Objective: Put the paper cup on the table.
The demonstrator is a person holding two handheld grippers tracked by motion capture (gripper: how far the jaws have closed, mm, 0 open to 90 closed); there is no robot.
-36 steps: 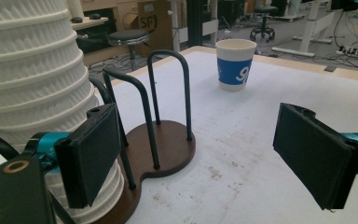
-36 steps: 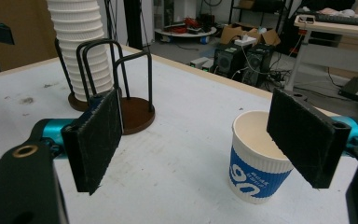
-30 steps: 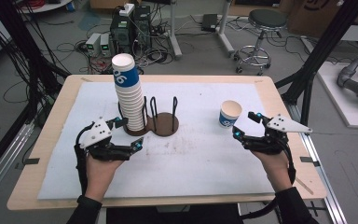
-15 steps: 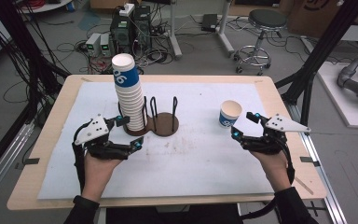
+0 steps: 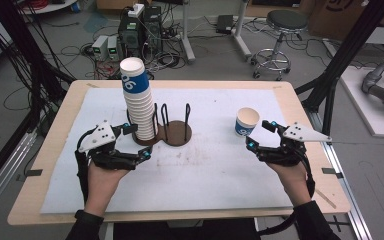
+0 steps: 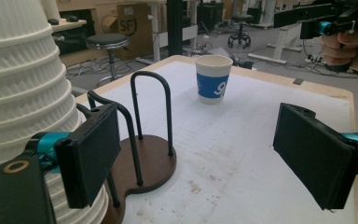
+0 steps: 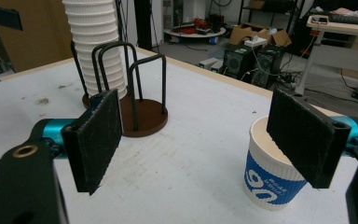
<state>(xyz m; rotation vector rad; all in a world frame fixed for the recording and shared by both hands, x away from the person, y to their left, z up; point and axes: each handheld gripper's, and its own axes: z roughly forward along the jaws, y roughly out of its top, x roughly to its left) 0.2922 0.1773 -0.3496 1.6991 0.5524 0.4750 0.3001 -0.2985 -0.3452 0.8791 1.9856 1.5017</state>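
My left gripper [image 5: 139, 142] hangs with fingers [image 6: 89, 154] wide and empty, just beside the foot of the upright cup stack [image 5: 137, 100], which fills one bay of the wire holder [image 5: 176, 131]; the other bay is bare. Across the desk [image 5: 205, 170], the lone cup [image 5: 247, 121] stands upright, empty, just ahead of my right gripper [image 5: 258, 135], its fingers [image 7: 95, 140] wide too. That hand is nearer.

Even, soft indoor light, faint shadows, no glare; all views slightly soft-focused.
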